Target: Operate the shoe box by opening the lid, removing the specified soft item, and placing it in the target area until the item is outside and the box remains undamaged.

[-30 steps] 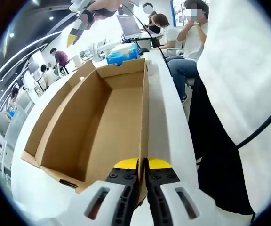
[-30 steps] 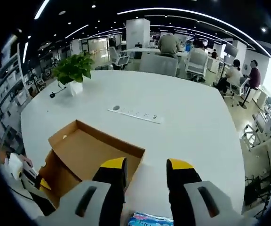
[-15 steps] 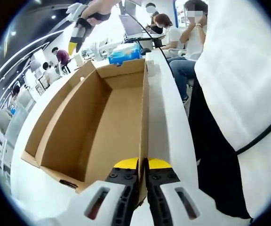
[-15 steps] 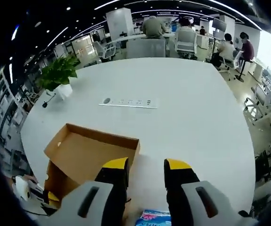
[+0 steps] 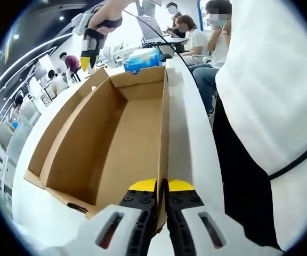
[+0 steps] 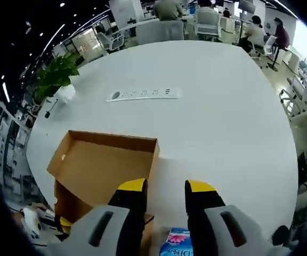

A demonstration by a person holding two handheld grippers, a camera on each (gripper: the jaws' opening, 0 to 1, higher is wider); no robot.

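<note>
The brown cardboard shoe box (image 5: 116,138) lies open on the white table (image 5: 188,144), and its inside is bare. My left gripper (image 5: 162,186) is shut on the top edge of the box's right wall. Just past the box's far end lies a soft blue pack (image 5: 141,60). High over the far left corner, a hand holds my right gripper (image 5: 89,50) with its yellow tips pointing down. In the right gripper view, my right gripper (image 6: 164,188) is open with nothing between its fingers. It hangs above the box (image 6: 103,165) and the blue pack (image 6: 176,246) at the lower edge.
A white power strip (image 6: 143,94) lies mid-table, and a potted plant (image 6: 55,80) stands at the far left. A person in a white top (image 5: 271,106) stands close against the table's edge beside the box. Seated people (image 5: 207,37) and chairs are beyond.
In the left gripper view, my right gripper has come lower towards the box's far left corner. The right gripper view has tipped further down, showing more of the blue pack. The left gripper's hold is unchanged.
</note>
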